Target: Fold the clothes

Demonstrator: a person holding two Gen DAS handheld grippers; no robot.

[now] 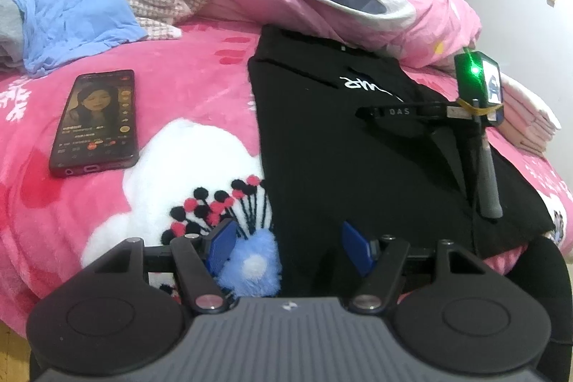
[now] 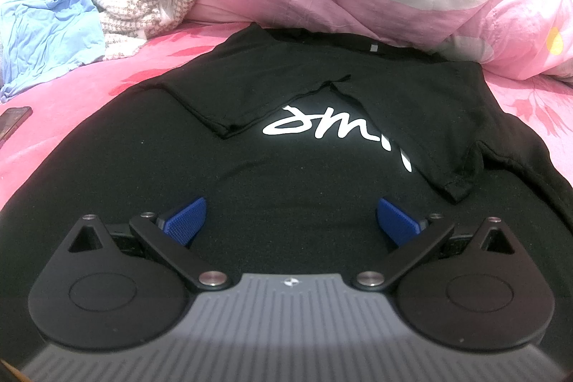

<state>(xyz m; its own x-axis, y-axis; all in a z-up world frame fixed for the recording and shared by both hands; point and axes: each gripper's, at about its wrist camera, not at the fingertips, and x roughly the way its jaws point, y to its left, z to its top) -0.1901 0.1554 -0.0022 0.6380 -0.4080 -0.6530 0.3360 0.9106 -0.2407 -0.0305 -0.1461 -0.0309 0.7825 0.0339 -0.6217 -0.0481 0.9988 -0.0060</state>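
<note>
Upside-down, white script crosses the black T-shirt (image 2: pixel 286 167); a strap (image 1: pixel 401 111) reads "DAS"; both grippers' fingers gape empty.

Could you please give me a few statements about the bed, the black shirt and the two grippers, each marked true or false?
1. The black shirt has both sleeves folded inward. True.
2. The phone lies on the shirt. False: it lies on the pink blanket, apart from the shirt.
3. The right gripper is shut on the shirt. False: it is open, gripping nothing.
4. The left gripper is open. True.
5. A blue garment lies crumpled beyond the phone. True.
</note>
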